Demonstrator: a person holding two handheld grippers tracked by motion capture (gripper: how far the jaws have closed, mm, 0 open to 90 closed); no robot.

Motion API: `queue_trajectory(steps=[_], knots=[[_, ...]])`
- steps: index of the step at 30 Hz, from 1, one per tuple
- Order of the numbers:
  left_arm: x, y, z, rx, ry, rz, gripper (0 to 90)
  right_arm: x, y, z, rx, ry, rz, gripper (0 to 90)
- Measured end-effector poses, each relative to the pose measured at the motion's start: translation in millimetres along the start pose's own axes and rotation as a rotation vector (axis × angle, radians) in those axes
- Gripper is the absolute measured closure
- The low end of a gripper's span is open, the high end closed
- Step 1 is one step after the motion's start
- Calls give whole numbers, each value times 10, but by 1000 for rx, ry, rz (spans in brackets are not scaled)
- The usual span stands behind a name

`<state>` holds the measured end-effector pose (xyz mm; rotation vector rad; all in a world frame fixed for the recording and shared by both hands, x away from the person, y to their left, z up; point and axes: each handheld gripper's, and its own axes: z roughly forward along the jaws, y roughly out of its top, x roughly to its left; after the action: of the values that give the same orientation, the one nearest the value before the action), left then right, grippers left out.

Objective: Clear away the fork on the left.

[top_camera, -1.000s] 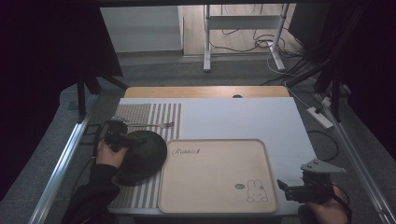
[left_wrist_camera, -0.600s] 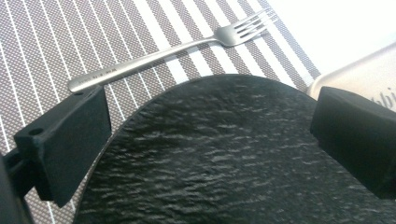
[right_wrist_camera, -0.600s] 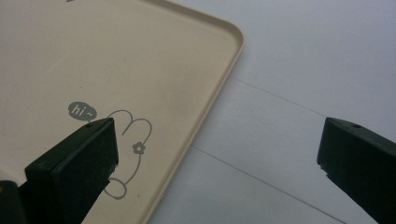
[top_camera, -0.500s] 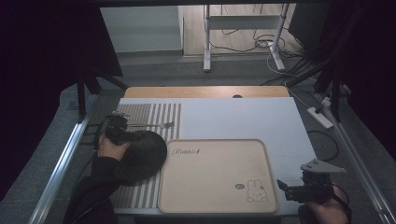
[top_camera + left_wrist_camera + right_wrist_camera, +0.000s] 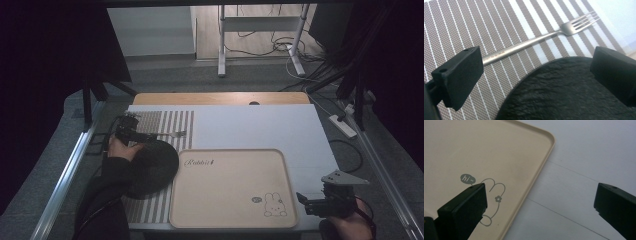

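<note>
On the striped woven placemat (image 5: 165, 122), left gripper (image 5: 537, 75) hovered, jaws apart, over the silver metal fork (image 5: 536, 42) beside the round black slate plate (image 5: 152, 165). Fork not yet grasped. Right gripper (image 5: 540, 207) idle, jaws apart, by the beige rabbit-print tray (image 5: 225, 185).

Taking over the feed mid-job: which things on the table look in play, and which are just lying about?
In play, as a guess:
- open left gripper, near the handle of the silver metal fork
- round black slate plate beside it
- striped woven placemat under both

Lying about:
- beige rabbit-print tray, bare
- open right gripper, off the tray's corner
- white power strip
</note>
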<state>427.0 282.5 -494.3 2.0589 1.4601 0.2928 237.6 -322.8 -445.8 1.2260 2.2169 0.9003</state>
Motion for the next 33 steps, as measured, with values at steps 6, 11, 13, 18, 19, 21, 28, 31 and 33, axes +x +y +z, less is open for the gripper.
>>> queue_trajectory(steps=[6, 11, 13, 18, 19, 21, 28, 31, 33], knots=[[70, 43, 59, 19, 14, -7, 22, 1, 0, 2, 0, 3, 0, 0], [158, 80, 65, 12, 15, -17, 308, 2, 0, 4, 1, 3, -3, 0], [204, 96, 86, 24, 34, -11, 501, 2, 1, 4, 1, 3, -3, 0], [288, 111, 174, 52, 86, -24, 888, 2, 0, 5, 2, 6, -5, 0], [288, 111, 174, 52, 86, -24, 889, 2, 1, 6, 2, 6, -5, 0], [329, 130, 240, 66, 101, -22, 891, 1, 1, 7, 3, 7, -6, 0], [358, 167, 415, 109, 153, -2, 891, 2, 0, 7, 3, 11, -7, 0], [363, 152, 438, 116, 160, 4, 891, 4, -1, 6, 4, 10, -10, 0], [369, 135, 413, 131, 141, -1, 891, 5, -4, 4, 4, 9, -10, 0]])
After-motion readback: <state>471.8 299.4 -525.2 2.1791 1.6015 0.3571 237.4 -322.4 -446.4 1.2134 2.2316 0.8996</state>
